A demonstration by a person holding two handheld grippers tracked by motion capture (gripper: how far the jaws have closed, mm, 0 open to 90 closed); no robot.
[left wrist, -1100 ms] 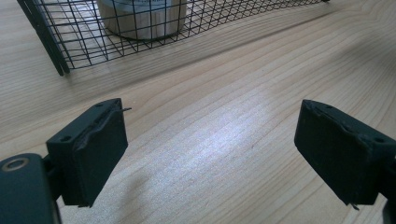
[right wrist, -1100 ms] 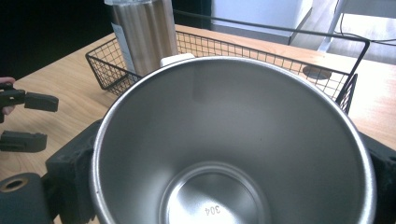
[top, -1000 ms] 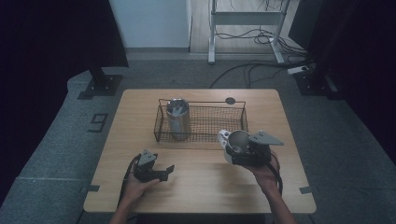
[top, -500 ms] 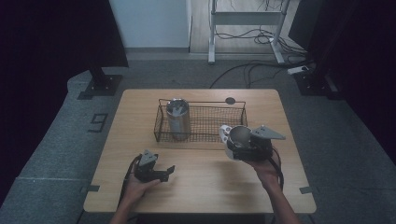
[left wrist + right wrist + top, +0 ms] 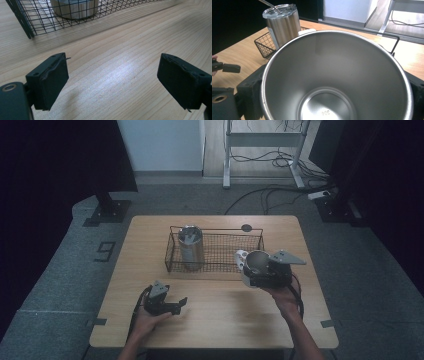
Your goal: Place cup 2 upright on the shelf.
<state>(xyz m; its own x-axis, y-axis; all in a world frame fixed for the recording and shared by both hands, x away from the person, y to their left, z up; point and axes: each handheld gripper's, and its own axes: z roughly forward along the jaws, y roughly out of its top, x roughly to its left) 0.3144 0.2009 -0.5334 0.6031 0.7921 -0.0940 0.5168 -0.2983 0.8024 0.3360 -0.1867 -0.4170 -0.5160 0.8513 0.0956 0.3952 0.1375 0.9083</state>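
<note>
Two steel cups are on show: one lidded tumbler (image 5: pixel 190 245) standing upright inside the left end of the single black wire basket (image 5: pixel 220 254), and one open steel cup (image 5: pixel 256 262) gripped in the right tongs (image 5: pixel 260 270). The basket sits on the far half of the wooden bench (image 5: pixel 215 320), and one small dark round disc (image 5: pixel 246 227) lies on the bench just behind it. In the right gripper view the open cup (image 5: pixel 337 82) fills the space between the two black jaws, which press against its sides at left and right, its mouth turned toward the camera so that the bare inside and bottom can be seen; the lidded tumbler (image 5: pixel 283 23) stands beyond it in the basket corner (image 5: pixel 265 42). From above, the right hand (image 5: pixel 285 297) reaches in from the lower edge with the forearm angled up and inward, holding the cup above the bench just in front of the basket's right end, beside its near rim. The left hand (image 5: pixel 147 322) rests low on the near left part of the bench, well apart from the basket, its left tongs (image 5: pixel 175 306) pointing to the right. In the left gripper view the left tongs (image 5: pixel 112 82) stand apart with nothing but bare wood between them, though they have just been closing a little; the basket corner (image 5: pixel 27 25) shows ahead.
</note>
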